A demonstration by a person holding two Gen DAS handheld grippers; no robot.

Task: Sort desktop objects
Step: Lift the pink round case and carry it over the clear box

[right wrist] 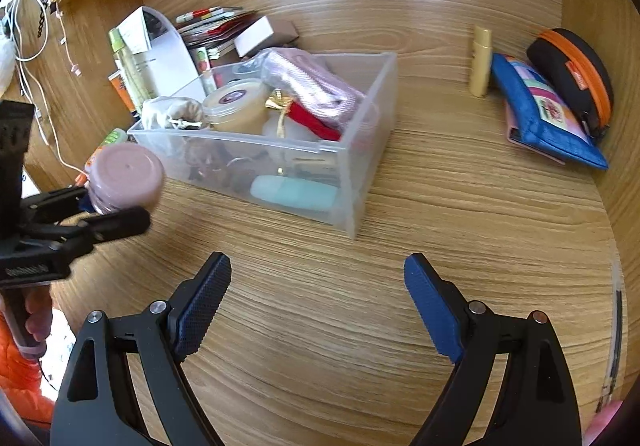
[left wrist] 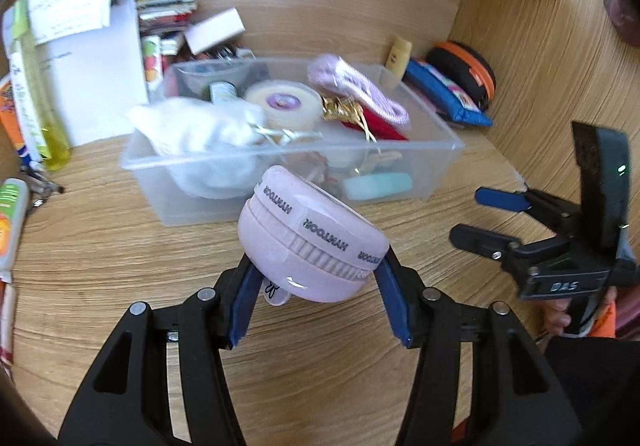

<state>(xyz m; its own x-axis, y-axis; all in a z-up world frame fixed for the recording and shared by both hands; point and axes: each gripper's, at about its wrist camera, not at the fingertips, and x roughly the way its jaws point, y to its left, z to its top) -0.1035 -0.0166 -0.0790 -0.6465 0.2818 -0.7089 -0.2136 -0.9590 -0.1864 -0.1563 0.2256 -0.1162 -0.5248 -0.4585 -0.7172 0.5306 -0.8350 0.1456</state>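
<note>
A: Left wrist view first. Left gripper [left wrist: 316, 278] clamped on a pink round jar [left wrist: 310, 242], tilted, lifted off the wooden desk [left wrist: 120, 266], just near of the clear plastic bin [left wrist: 440, 143].

B: Bin already crowded?

A: Quite. White cloth pouch [left wrist: 200, 133] heaped at the left, cream-lidded tub [left wrist: 284, 103] in the middle, lilac striped pouch [left wrist: 360, 89] draped toward the far right, gold ribbon [left wrist: 340, 109] and something red beneath. Teal case [left wrist: 378, 185] low against the near wall.

B: So, for the drop?

A: Probably best carried up over the near rim, then levelled and let go over a low spot right of the white cloth. Release too early, and likely a roll off the heap.

B: Right wrist view?

A: Right gripper [right wrist: 316, 302] spread wide, nothing between the blue pads, hovering over bare desk near of the bin. Same pink jar at the left, pinched in the other tool, close to the bin's near-left corner.

B: Anything in the way?

A: Nothing between jar and rim. Off to the far right, well apart: yellow bottle [right wrist: 481, 61] upright, blue zip pouch [right wrist: 548, 113], black case with orange zip [right wrist: 572, 69]. Behind the bin, white box [right wrist: 160, 53] and stacked booklets [right wrist: 216, 25]. Still to be sorted, by the look.
</note>
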